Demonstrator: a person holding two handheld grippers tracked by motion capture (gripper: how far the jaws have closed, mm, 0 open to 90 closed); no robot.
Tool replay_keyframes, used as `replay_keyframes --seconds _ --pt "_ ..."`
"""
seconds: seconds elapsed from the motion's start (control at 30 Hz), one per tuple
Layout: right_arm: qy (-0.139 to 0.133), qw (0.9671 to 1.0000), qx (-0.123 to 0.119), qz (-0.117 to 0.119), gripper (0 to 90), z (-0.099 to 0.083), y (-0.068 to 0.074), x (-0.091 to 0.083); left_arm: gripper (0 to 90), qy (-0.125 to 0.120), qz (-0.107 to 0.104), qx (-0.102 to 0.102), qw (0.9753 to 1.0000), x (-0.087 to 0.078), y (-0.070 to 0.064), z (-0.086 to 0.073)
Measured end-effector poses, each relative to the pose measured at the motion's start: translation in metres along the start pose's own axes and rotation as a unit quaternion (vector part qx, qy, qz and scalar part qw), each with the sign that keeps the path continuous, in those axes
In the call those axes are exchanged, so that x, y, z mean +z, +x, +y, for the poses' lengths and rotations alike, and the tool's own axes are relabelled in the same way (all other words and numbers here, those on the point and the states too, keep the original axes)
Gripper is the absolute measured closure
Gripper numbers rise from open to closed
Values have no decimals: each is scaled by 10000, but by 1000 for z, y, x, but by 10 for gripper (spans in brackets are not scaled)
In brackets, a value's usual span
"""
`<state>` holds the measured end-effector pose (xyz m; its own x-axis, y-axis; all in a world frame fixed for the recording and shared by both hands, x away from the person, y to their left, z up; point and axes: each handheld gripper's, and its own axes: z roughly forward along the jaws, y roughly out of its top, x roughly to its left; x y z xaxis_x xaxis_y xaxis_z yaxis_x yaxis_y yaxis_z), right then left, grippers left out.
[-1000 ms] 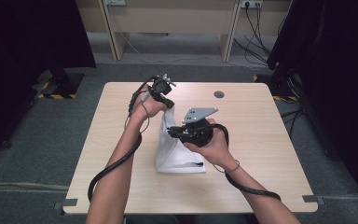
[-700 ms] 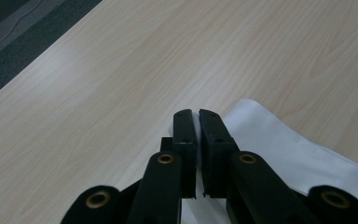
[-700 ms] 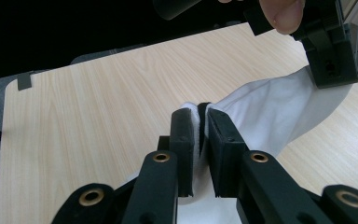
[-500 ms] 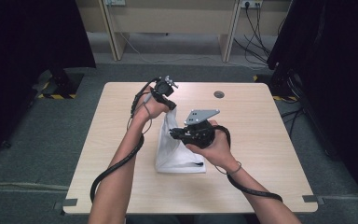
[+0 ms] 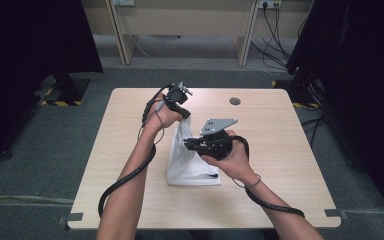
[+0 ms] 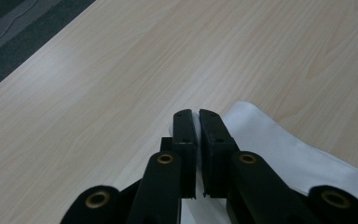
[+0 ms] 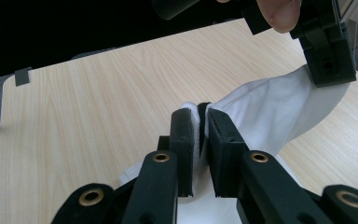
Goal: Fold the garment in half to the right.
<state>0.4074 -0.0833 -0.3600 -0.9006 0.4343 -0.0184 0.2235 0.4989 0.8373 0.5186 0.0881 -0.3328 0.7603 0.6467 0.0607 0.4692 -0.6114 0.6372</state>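
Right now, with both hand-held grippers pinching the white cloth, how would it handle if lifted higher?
The white fabric cloth probably stays floppy: it sags in a curve between the left hand-held gripper and the right hand-held gripper. It seems light, since small pinches hold it up. Its lower part, resting on the light wooden table, would likely trail and unfold.

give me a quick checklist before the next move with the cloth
1. Left gripper shut on the cloth: ok, white fabric sits between its jaws.
2. Right gripper shut on the cloth: ok, fabric pinched between its jaws.
3. Cloth lifted between the grippers: ok, it hangs from both, lower part resting on the table.
4. Grippers apart from each other: ok, a span of cloth lies between them.
5. Cables free of the cloth: cannot tell, they trail along the forearms.
6. Which edge or corner each gripper holds: cannot tell.
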Motion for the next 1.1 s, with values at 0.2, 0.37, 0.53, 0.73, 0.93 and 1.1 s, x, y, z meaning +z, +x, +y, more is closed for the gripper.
replay_keyframes --seconds 0.2,0.37,0.53,0.73,0.93,1.1 --pt "5 10000 7 -10 815 -2 0 -1 847 2 -7 12 10000 1 -1 1" --pt "16 10000 18 -17 815 -5 -1 -1 847 -16 -18 -4 10000 3 -2 1" --pt "19 10000 15 -21 814 -6 -1 -2 847 -19 -31 -5 10000 4 -3 1" --pt "20 10000 42 -9 814 -8 -1 -2 846 -10 -56 2 10000 7 -4 1" --pt "36 10000 40 -17 814 -10 -1 -2 844 0 -62 12 10000 9 -5 2" --pt "43 10000 56 -22 814 -12 -1 -2 844 -15 -66 0 10000 9 -5 2"
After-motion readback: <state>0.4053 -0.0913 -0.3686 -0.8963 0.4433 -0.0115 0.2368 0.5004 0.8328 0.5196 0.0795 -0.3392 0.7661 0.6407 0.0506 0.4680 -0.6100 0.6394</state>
